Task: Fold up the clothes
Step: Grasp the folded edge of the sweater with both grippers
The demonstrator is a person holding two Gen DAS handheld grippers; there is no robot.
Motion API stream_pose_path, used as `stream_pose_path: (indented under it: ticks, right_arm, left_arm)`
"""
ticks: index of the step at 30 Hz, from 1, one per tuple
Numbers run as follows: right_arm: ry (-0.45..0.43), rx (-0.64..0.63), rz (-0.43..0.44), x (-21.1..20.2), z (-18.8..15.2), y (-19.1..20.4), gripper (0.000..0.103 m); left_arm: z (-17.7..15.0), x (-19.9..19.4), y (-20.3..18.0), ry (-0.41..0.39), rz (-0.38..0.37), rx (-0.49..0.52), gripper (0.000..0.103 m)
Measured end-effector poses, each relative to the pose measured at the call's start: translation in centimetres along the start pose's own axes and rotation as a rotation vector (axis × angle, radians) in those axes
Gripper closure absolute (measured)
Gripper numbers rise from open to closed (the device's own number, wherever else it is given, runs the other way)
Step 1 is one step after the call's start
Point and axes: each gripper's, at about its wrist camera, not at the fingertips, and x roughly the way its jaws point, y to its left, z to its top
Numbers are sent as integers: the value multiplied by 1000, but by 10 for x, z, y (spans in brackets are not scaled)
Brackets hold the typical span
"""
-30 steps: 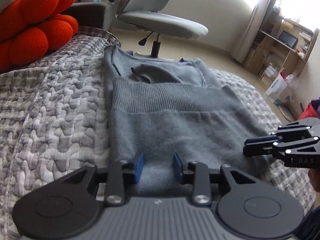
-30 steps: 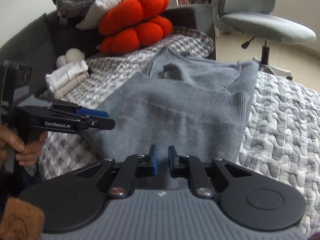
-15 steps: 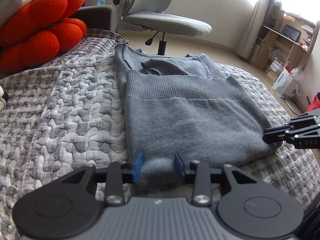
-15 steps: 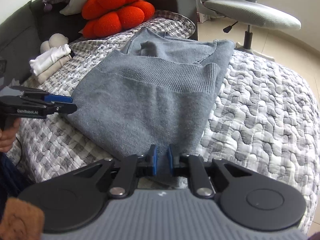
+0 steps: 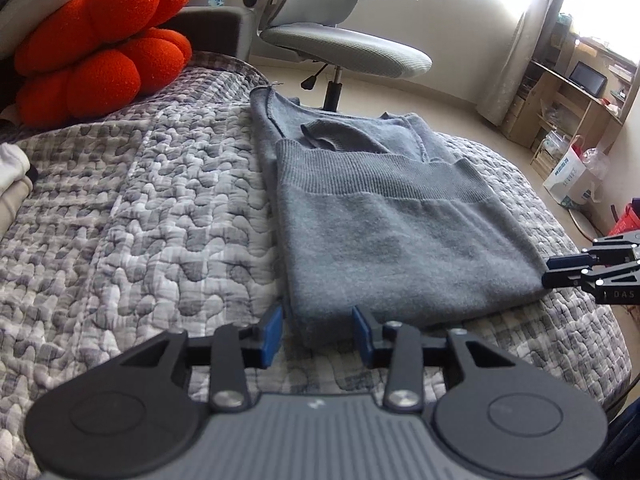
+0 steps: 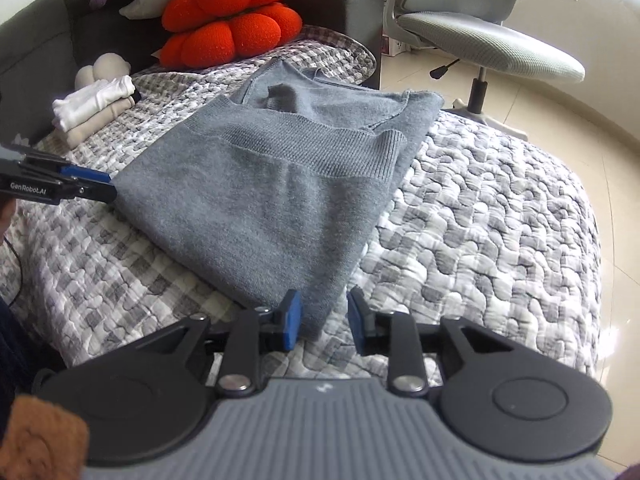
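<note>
Grey sweater (image 5: 400,236) lay folded, hem over chest, on the quilted bed (image 5: 140,216), near corners between the parted, empty fingers of left tool (image 5: 316,330) and right tool (image 6: 323,318); a snagging pad could have dragged the fold askew.

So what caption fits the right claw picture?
Right claw, open, at a corner of the folded grey sweater on the quilted bed.

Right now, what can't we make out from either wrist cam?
- Sweater sleeves: both views, folded beneath the top layer.
- Near sweater edge: left tool and right tool bodies block it.
- Shelf items: left view, too small.
- Folded stack count: right view, too small.
</note>
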Motion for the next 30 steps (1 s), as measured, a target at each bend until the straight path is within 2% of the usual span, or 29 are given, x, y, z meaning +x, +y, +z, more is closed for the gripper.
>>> stream_pose_path:
  ticks: [1,3,6,9,12,14,16,17,18,19,21,24,30]
  right_arm:
    - [2,28,14,-1,0,-3,72]
    - [5,91,40,-3,1,-8,61]
    - [11,228,106,-4,1,-22,60]
    - [43,343,162,2,1,-28,60]
    - [79,441,161,11,-2,-34,60]
    - [71,492,180,11,-3,-38,60]
    - [65,528,193,11,-4,-41,60]
    - [59,534,192,11,-4,-41,61]
    - [53,537,185,11,-4,-40,64]
    - [47,539,176,11,-4,-39,67]
    - [38,549,161,12,-6,-39,83]
    - [11,555,145,9,-7,-37,89]
    - [-79,526,142,-14,-11,-26,92]
  left_arm:
    - [-1,1,3,5,-5,-25,61]
    - [-3,4,11,20,-20,-77,60]
    - [-3,7,22,29,-77,-170,59]
    - [-3,10,26,31,-122,-218,57]
    - [-3,14,25,26,-133,-242,56]
    - [-3,16,24,21,-135,-256,54]
    - [-3,19,23,16,-138,-270,57]
    - [-3,20,23,14,-140,-280,64]
    - [-3,21,24,14,-143,-289,81]
    - [-3,22,25,15,-145,-295,82]
    - [-3,21,26,6,-148,-308,88]
    - [-4,17,26,-10,-152,-327,91]
    - [-3,-5,20,-48,-172,-291,93]
